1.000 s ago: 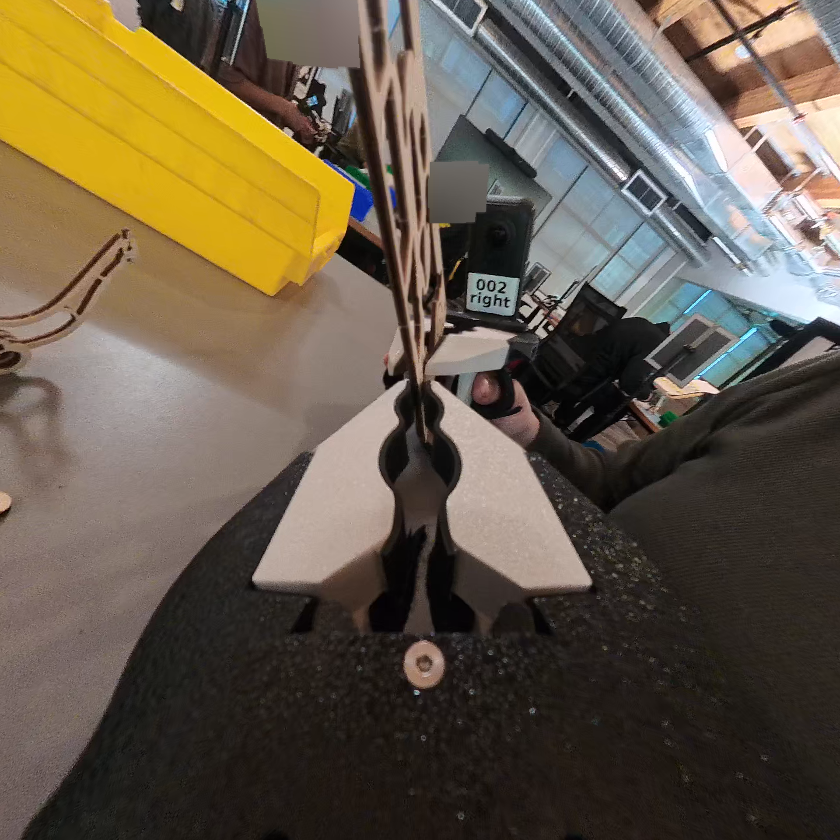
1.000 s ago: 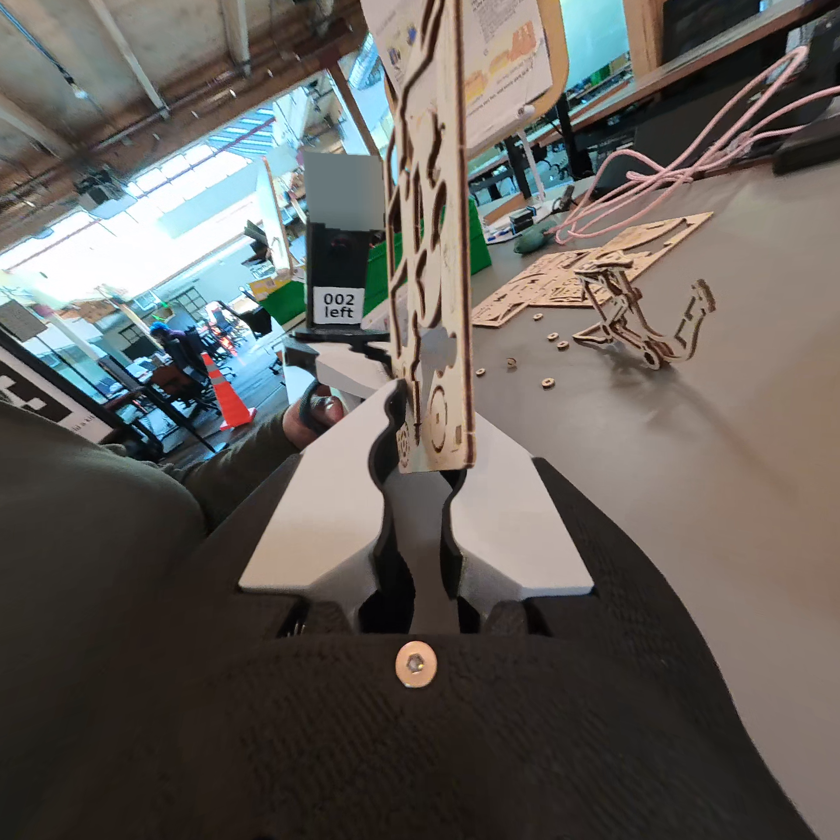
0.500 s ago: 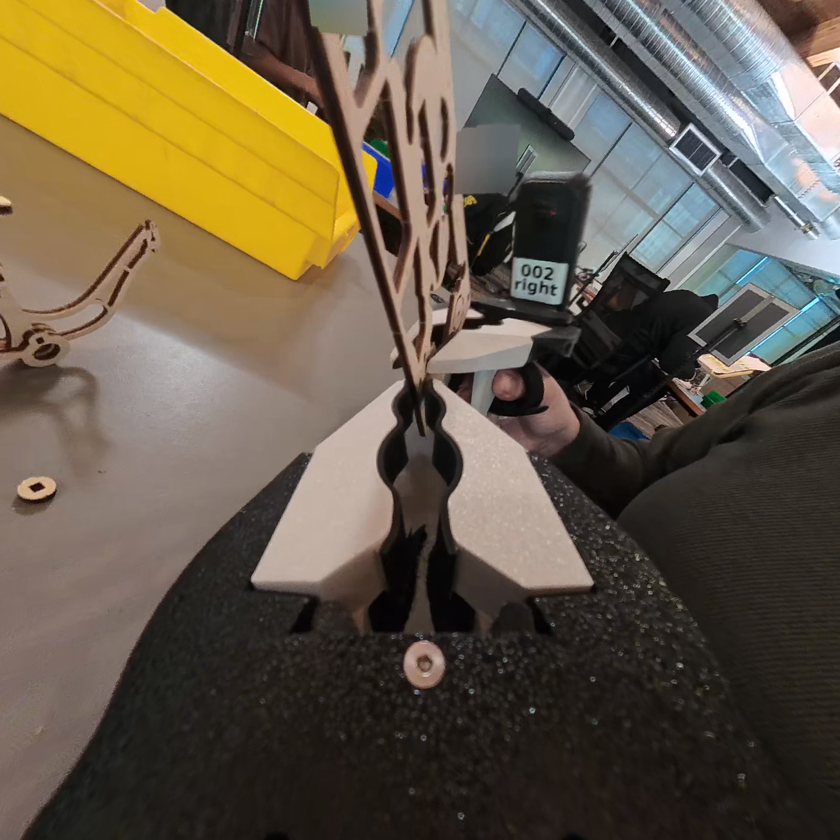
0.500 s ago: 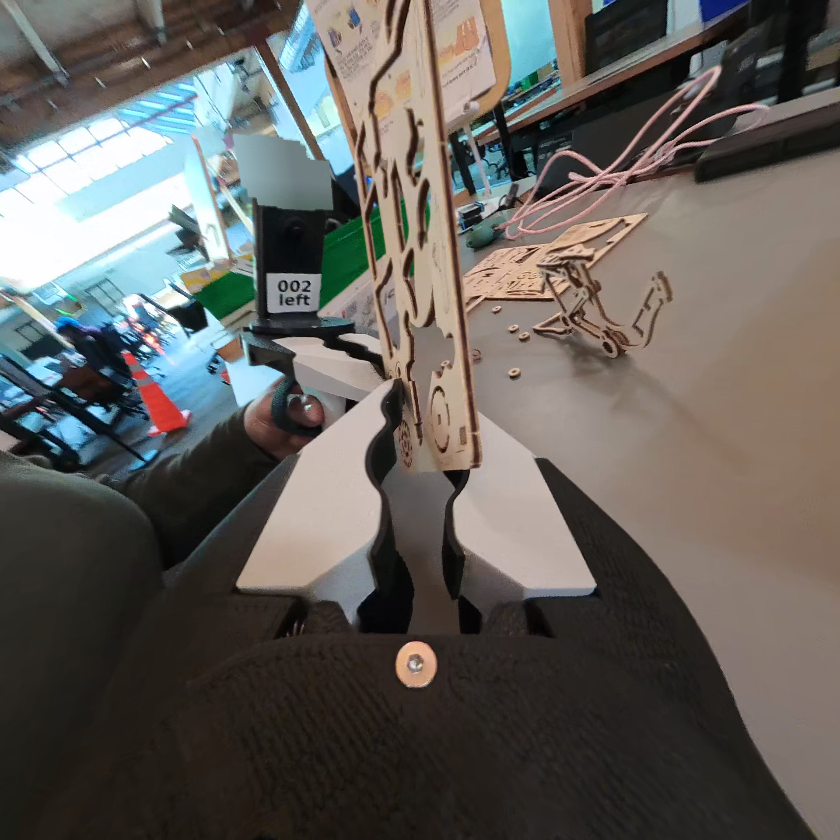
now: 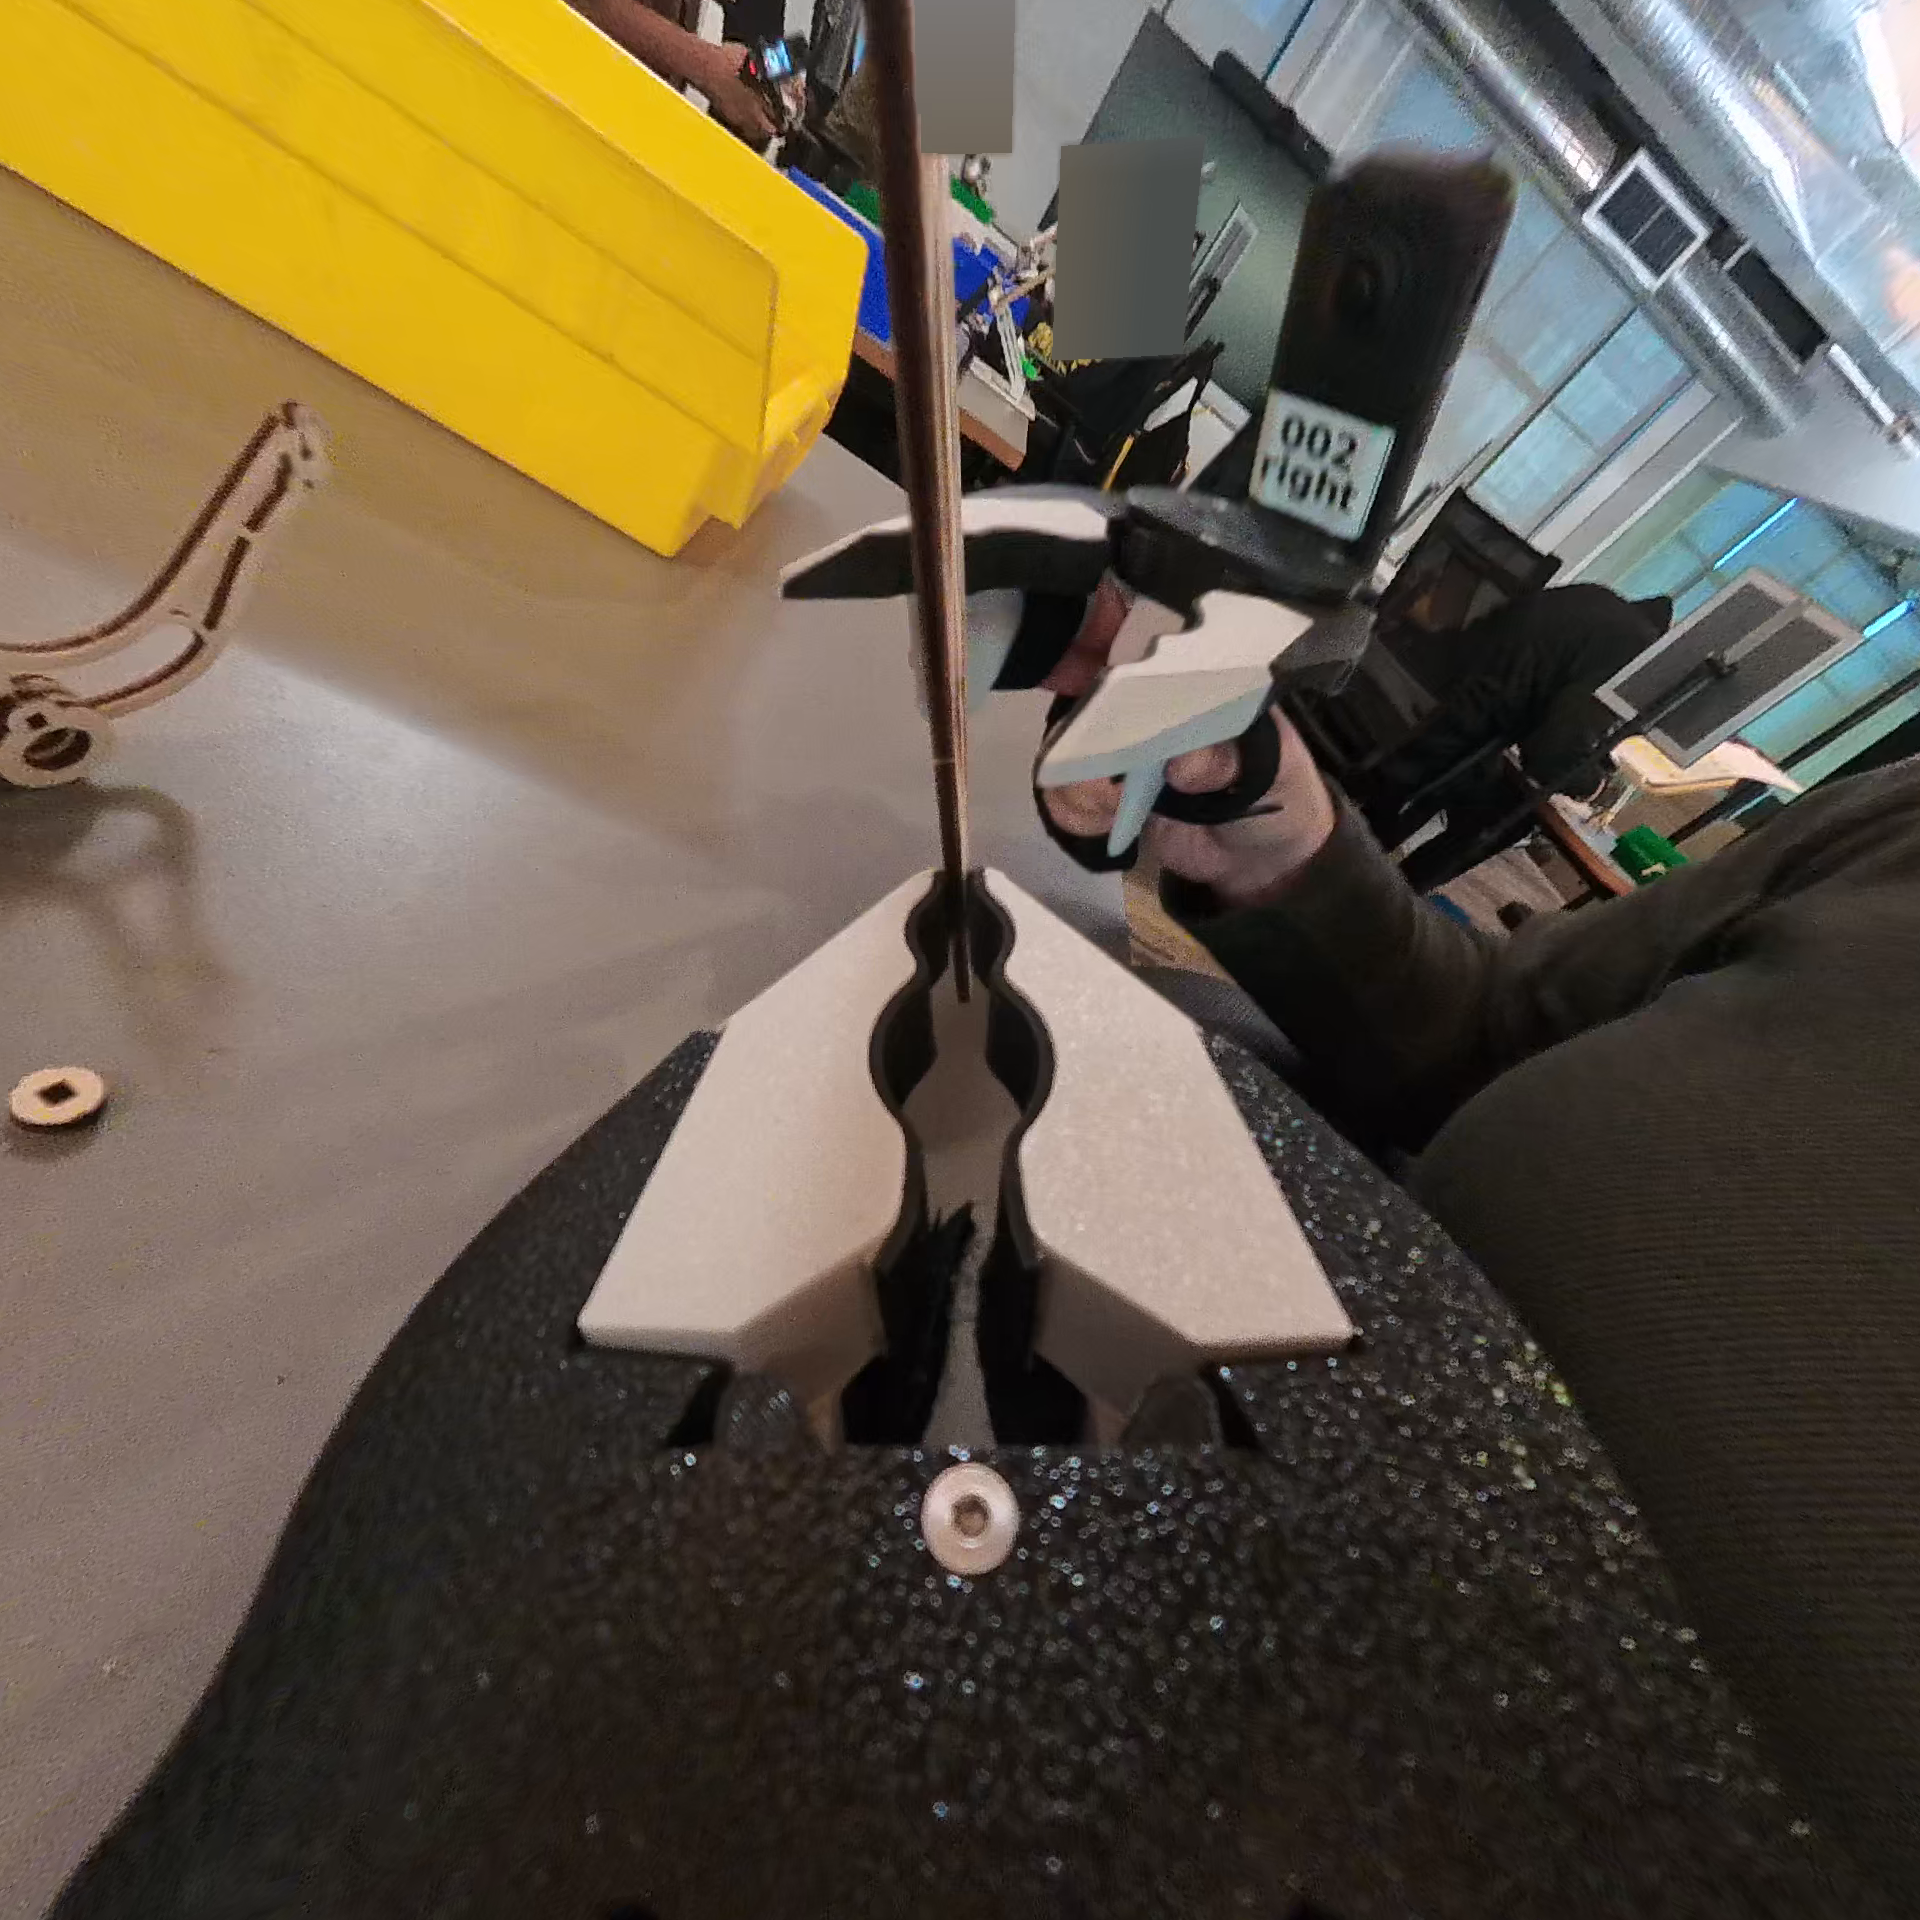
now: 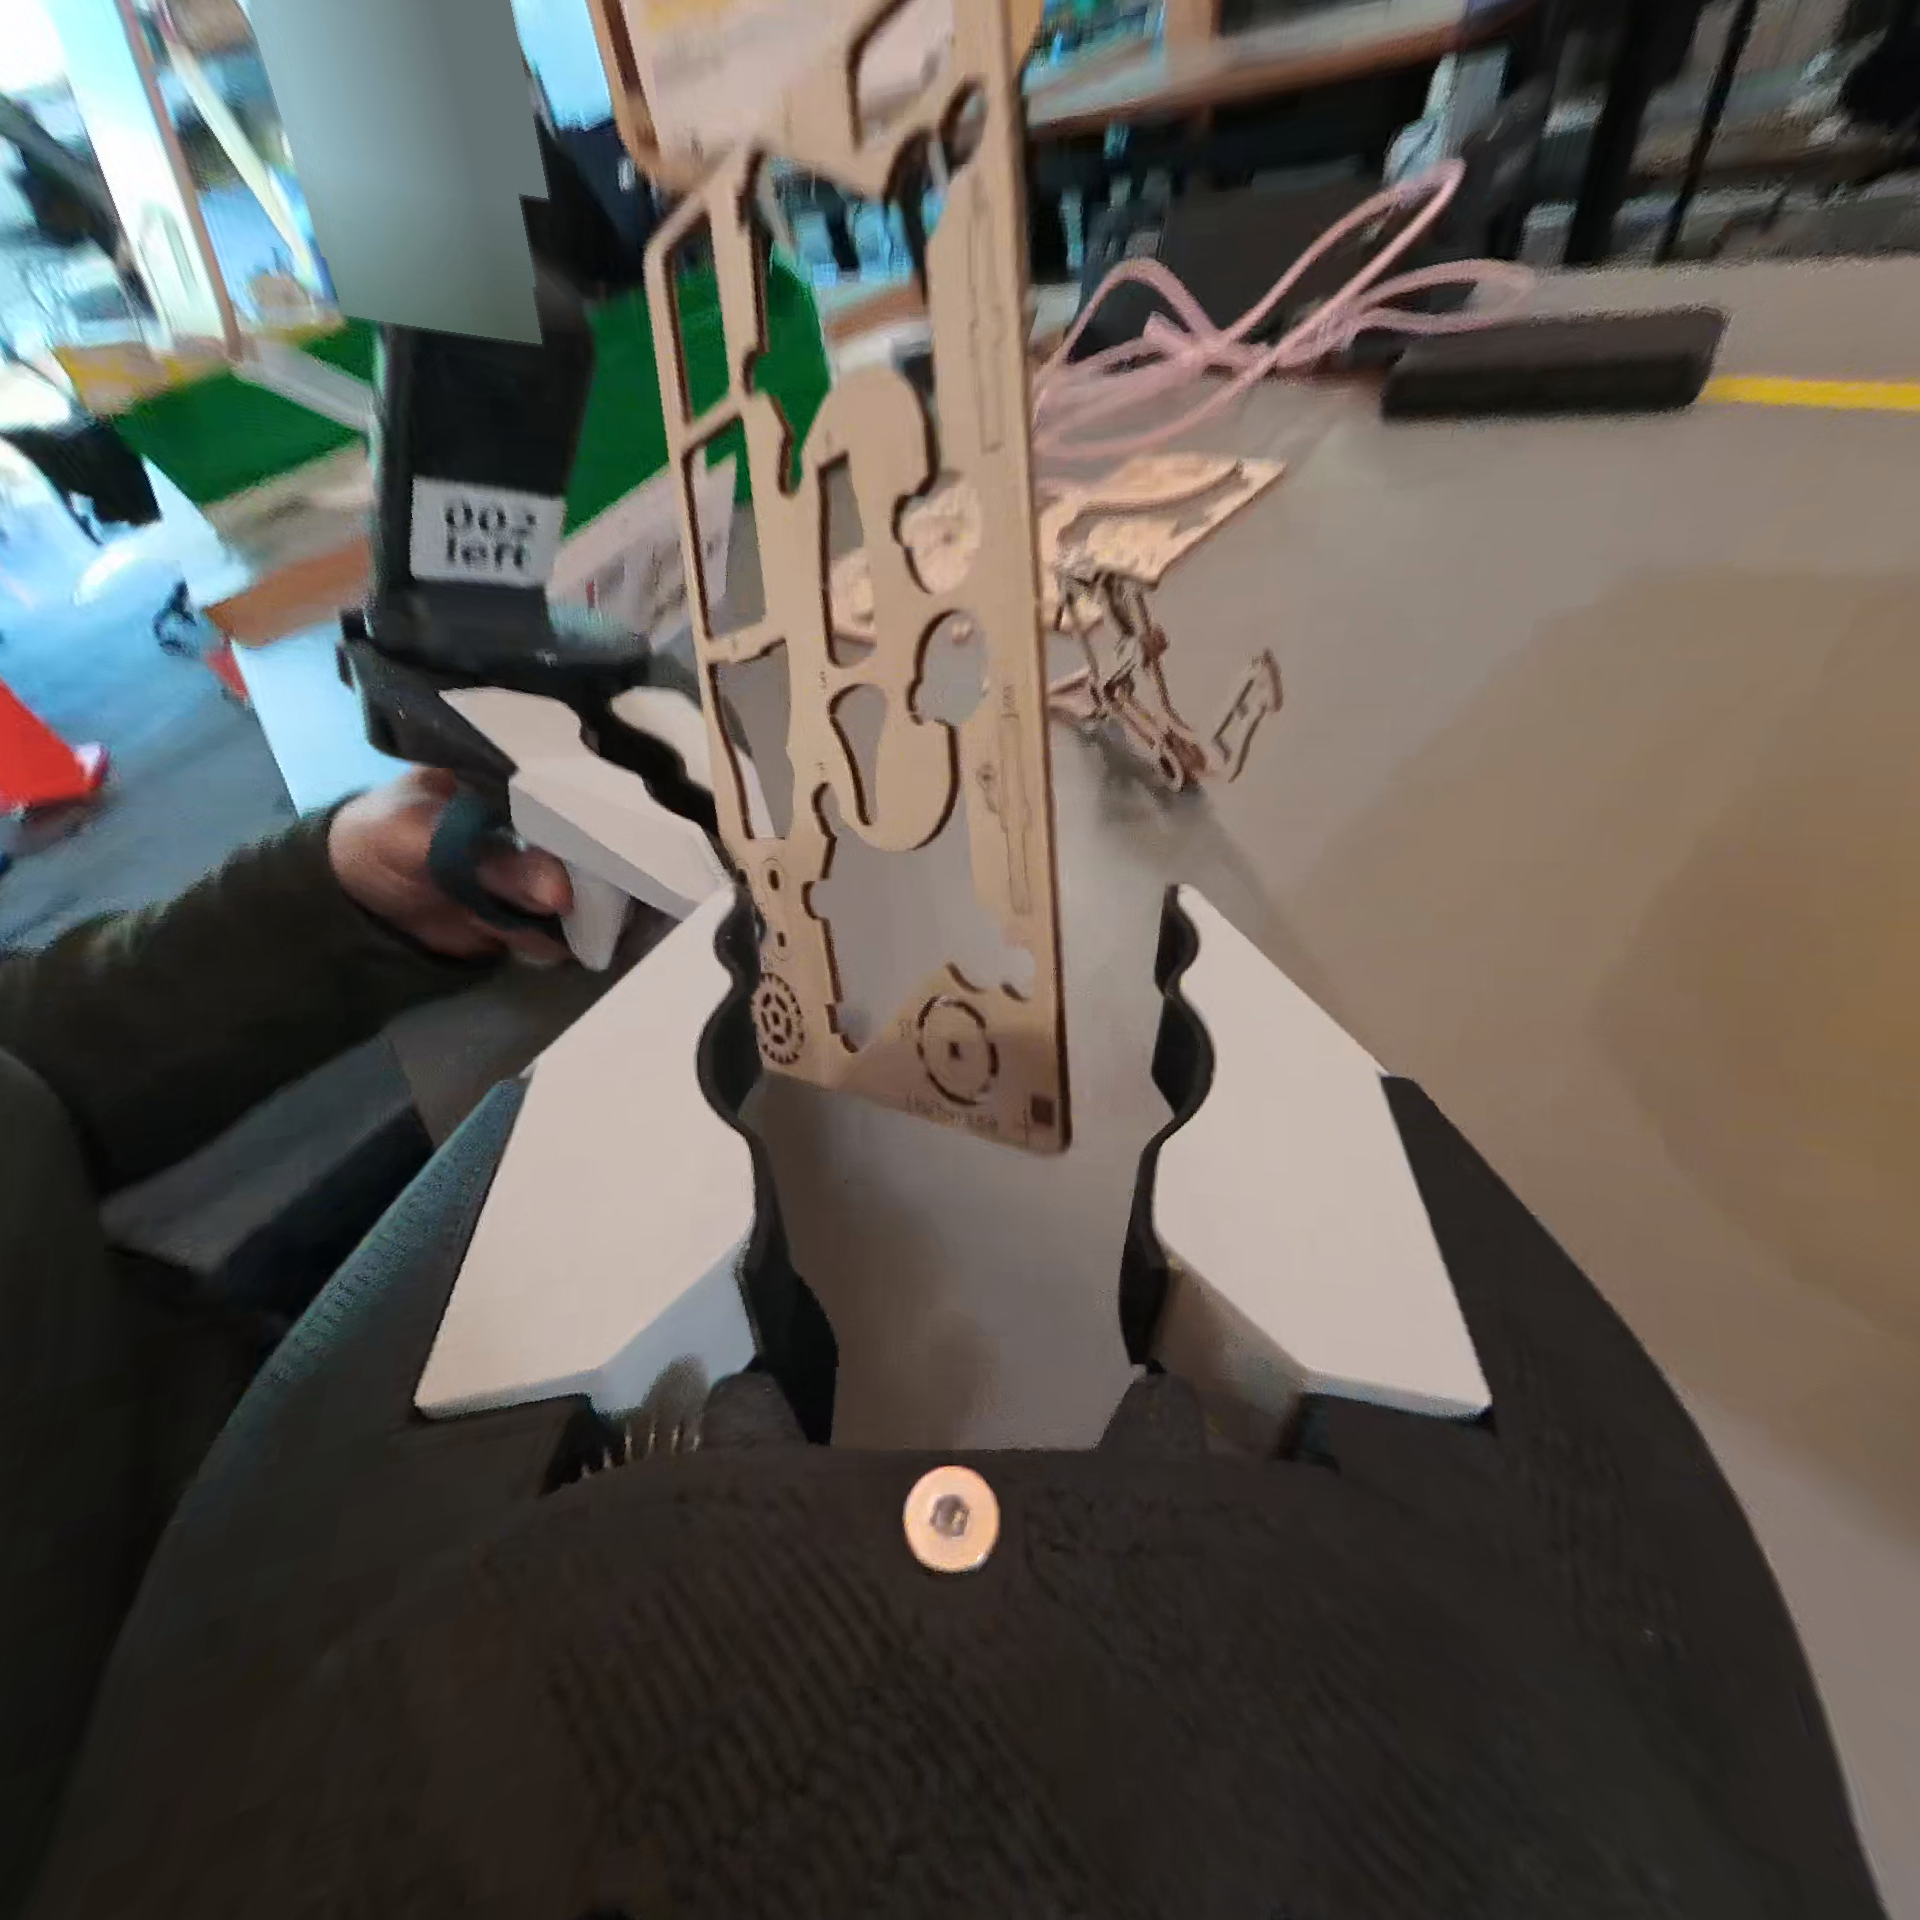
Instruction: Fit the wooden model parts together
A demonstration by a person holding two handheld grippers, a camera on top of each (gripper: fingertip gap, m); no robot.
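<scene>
**Left claw pinches the sheet; right claw stands wide**

Your left claw [image 5: 961,883] is clamped on the lower edge of the wooden parts sheet [image 6: 883,665], which stands upright above its tips (edge-on in the left wrist view). Your right claw [image 6: 961,914] is spread wide, with the sheet's bottom corner hanging between its fingers [image 6: 623,1143]; contact there can't be judged. A half-built wooden model [image 5: 135,644] and a loose wooden washer [image 5: 57,1096] sit on the grey surface [image 5: 468,883], near a yellow bin [image 5: 468,260].

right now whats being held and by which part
The left gripper pinches the wooden parts sheet by its bottom edge. The right gripper is open, holding nothing.
</scene>
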